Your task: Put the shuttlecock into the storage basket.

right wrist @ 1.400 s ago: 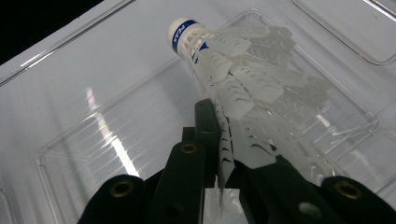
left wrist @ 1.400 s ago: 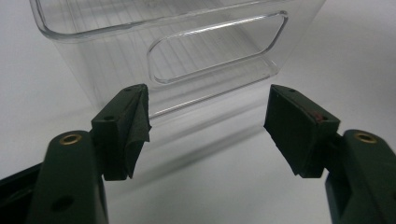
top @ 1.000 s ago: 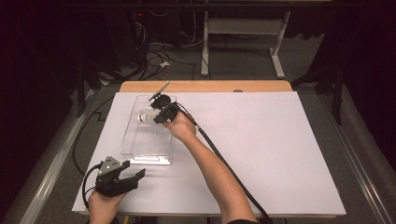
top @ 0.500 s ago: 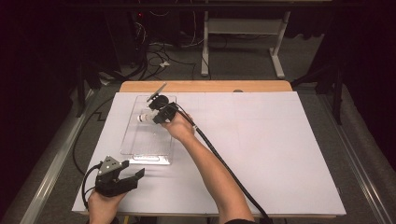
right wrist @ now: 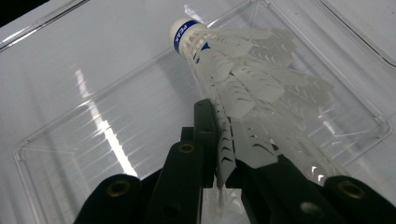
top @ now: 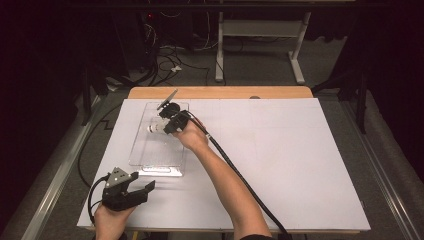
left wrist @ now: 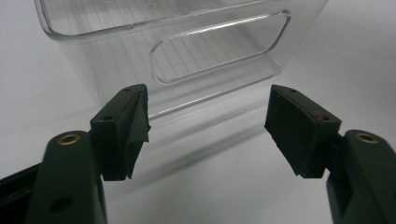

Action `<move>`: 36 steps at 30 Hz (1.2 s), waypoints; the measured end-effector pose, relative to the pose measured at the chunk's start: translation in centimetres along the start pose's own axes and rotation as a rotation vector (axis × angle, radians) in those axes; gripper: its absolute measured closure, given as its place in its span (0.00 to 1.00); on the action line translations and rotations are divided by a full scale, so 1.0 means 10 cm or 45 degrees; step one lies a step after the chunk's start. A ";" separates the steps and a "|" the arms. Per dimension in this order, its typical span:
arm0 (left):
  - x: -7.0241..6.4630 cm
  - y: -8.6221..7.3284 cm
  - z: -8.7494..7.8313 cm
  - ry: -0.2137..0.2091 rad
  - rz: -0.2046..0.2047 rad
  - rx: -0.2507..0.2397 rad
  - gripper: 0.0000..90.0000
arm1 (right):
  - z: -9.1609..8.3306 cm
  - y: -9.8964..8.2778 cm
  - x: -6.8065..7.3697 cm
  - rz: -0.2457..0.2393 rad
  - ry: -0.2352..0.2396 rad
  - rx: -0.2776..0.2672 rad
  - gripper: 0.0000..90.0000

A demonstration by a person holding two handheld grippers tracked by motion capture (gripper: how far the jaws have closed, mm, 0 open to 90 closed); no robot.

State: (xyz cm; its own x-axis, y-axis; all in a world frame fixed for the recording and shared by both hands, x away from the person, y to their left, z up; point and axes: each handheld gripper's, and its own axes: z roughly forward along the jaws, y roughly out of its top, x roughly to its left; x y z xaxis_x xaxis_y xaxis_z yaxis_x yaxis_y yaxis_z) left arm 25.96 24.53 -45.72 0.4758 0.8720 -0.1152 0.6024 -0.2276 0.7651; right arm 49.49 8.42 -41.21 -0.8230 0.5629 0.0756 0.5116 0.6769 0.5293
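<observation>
Right gripper view: shuttlecock [right wrist: 243, 79] skirt base hidden between hand-held gripper [right wrist: 224, 154] jaws.

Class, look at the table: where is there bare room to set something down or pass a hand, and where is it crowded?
The white sheet right of the right forearm lies bare to its far and right edges. A smaller bare strip runs between the clear bin and the left gripper. It is crowded inside the bin, where the right gripper holds a shuttlecock.

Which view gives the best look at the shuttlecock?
The right gripper view: the shuttlecock shows close up, white skirt pinched between the right gripper jaws, cork tip over the clear bin. The high view shows it as a small white speck.
</observation>
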 end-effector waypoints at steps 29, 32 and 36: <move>0.00 0.00 0.00 0.000 0.005 0.004 0.35 | 0.00 0.00 -0.05 -0.016 0.021 0.045 0.76; 0.00 0.00 0.00 0.000 0.005 0.004 0.35 | -0.02 -0.02 -0.08 0.002 0.016 0.050 0.75; 0.00 0.00 0.00 0.000 0.005 0.004 0.35 | -0.04 -0.02 -0.09 0.015 0.020 0.042 0.75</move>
State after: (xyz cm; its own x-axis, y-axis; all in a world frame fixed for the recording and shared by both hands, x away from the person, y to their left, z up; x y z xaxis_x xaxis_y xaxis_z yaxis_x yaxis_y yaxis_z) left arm 25.97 24.48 -45.72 0.4783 0.8710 -0.1121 0.6024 -0.2326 0.7636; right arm 50.07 7.59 -41.06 -0.8205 0.5637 0.0954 0.5291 0.6854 0.5003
